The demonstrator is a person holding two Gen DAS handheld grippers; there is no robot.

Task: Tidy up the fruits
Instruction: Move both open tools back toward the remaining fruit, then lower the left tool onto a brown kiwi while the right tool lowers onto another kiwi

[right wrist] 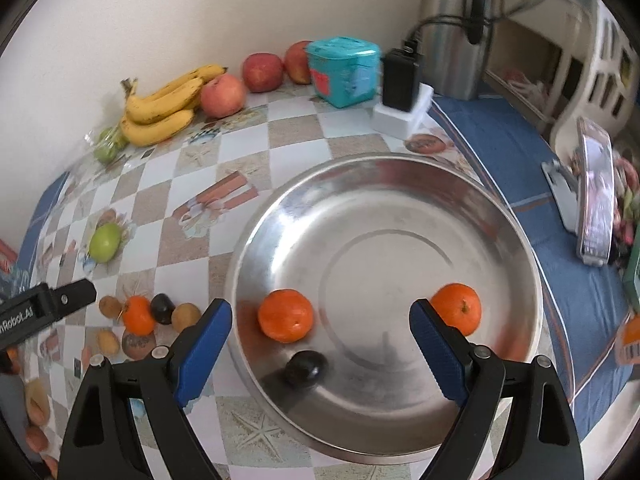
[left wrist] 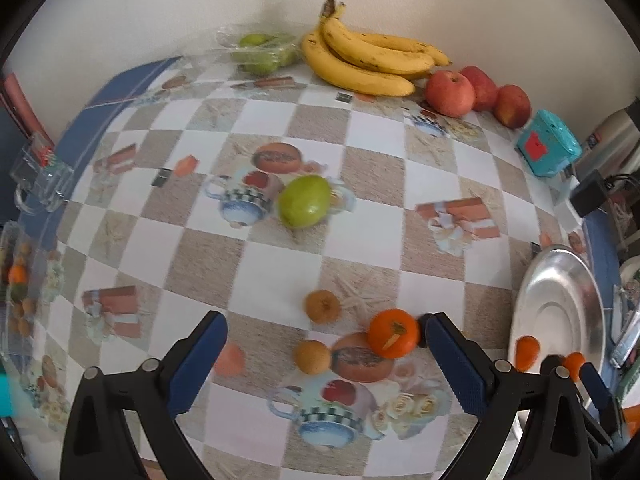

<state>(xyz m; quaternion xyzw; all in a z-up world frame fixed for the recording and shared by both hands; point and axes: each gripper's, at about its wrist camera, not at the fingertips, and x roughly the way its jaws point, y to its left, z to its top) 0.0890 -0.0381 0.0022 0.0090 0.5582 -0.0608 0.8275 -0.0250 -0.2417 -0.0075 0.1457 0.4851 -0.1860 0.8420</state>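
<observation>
Left wrist view: steep downward look along spread jaws, close over the checkered tablecloth (left wrist: pixel 280 272), metal plate (left wrist: pixel 560 308) right of the jaws. Right wrist view: equally steep and close, plate (right wrist: pixel 400 184) between and beyond the jaws. Shared by both: plate, bananas (left wrist: pixel 360 60), green fruit (left wrist: pixel 305 201), wall ahead.

The steel plate's (right wrist: pixel 400 184) middle lies free; two tangerines (right wrist: pixel 285 315) and a dark fruit (right wrist: pixel 306 368) (four to nine o'clock) crowd its near rim.
</observation>
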